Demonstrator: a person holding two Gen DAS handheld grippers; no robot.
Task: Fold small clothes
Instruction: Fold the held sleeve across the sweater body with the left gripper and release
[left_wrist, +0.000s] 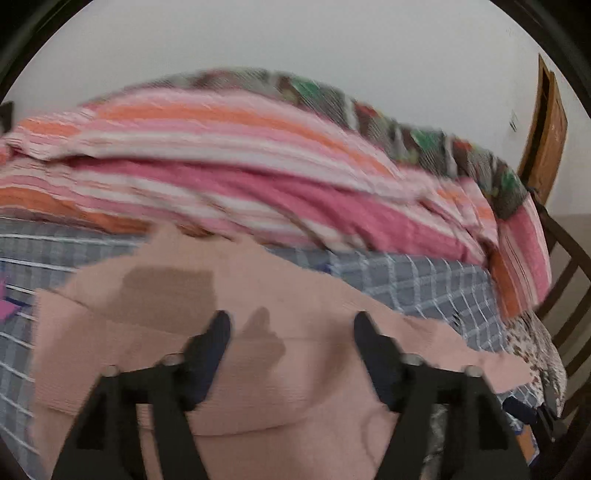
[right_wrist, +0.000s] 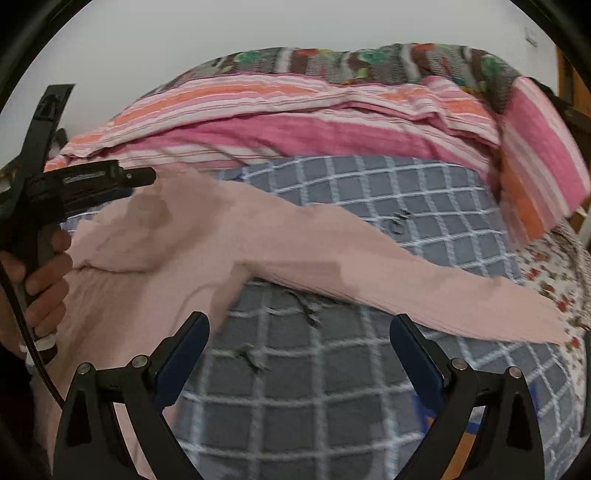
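Observation:
A pale pink garment lies spread on the grey checked bed cover. My left gripper hovers over the garment's middle, open, with only flat cloth showing between its fingers. In the right wrist view the garment lies at the left and one long sleeve stretches out to the right. My right gripper stands open above the checked cover, just in front of that sleeve, holding nothing. The left gripper shows at the far left, held by a hand, above the garment's upper edge.
A rumpled pink, orange and white striped blanket is heaped behind the garment, with a patterned brown and green blanket beyond it. A floral sheet shows at the bed's right edge. A wooden door and dark wooden rails stand on the right.

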